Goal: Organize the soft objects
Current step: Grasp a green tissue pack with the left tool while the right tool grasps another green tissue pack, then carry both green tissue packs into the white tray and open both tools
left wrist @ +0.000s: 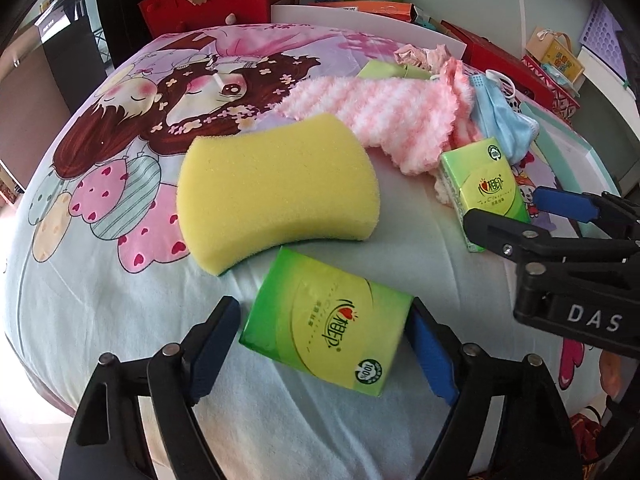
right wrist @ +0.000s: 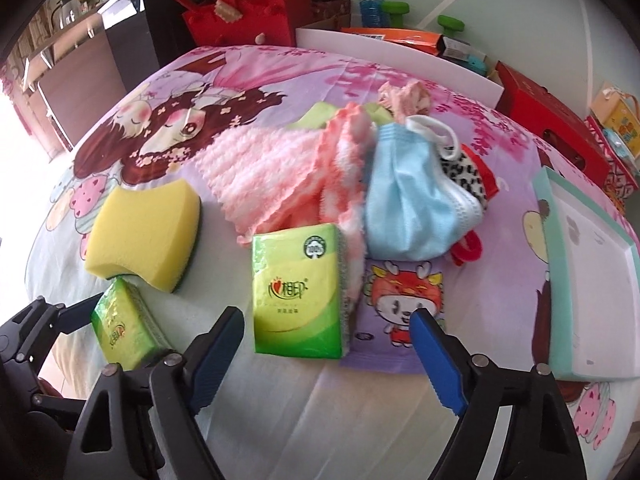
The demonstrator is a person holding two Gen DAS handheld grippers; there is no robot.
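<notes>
Tissue pack [left wrist: 326, 322] lies slanted between the spread left tongs [left wrist: 324, 344], one pad [left wrist: 430, 354] touching; right tongs [right wrist: 326, 354], also spread, wait below another pack [right wrist: 298, 292]

The left claw [left wrist: 324, 344] points steeply downward, its black arms spread and its blue-padded fingers [left wrist: 434, 360] standing wide apart; the right-hand pad looks to touch what lies between them, the left-hand pad stands clear; the right claw [right wrist: 326, 354] tilts down alike, jaws wide, nothing pressed by either pad; both sit close together, side by side.
</notes>
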